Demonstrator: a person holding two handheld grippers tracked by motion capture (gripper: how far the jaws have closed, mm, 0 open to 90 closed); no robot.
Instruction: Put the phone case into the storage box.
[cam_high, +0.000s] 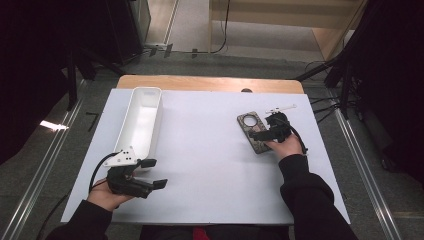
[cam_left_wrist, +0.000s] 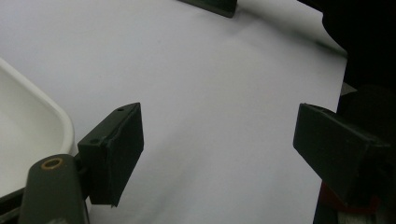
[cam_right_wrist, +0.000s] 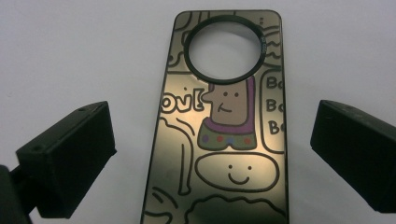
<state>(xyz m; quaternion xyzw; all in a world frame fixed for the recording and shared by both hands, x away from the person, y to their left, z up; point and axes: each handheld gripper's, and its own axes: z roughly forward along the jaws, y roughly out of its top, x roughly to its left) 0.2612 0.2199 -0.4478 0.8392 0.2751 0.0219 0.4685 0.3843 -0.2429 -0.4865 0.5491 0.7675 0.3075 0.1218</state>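
A bronze-coloured phone case (cam_right_wrist: 219, 107) with cartoon drawings and a round camera hole lies flat on the white table cover, at the right of the high view (cam_high: 257, 146). My right gripper (cam_right_wrist: 212, 154) hangs just above it, open, with one jaw on each side of the case's long edges. In the high view the right gripper (cam_high: 262, 128) covers the case's near half. My left gripper (cam_high: 156, 173) is open over bare cover at the front left, nothing between its jaws (cam_left_wrist: 219, 154).
A long white tray (cam_high: 142, 120) stands at the left, its near corner (cam_left_wrist: 32, 126) right beside my left gripper. A thin white piece (cam_high: 281, 107) lies just behind the right gripper. The table's wooden far edge (cam_high: 210, 83) shows past the cover.
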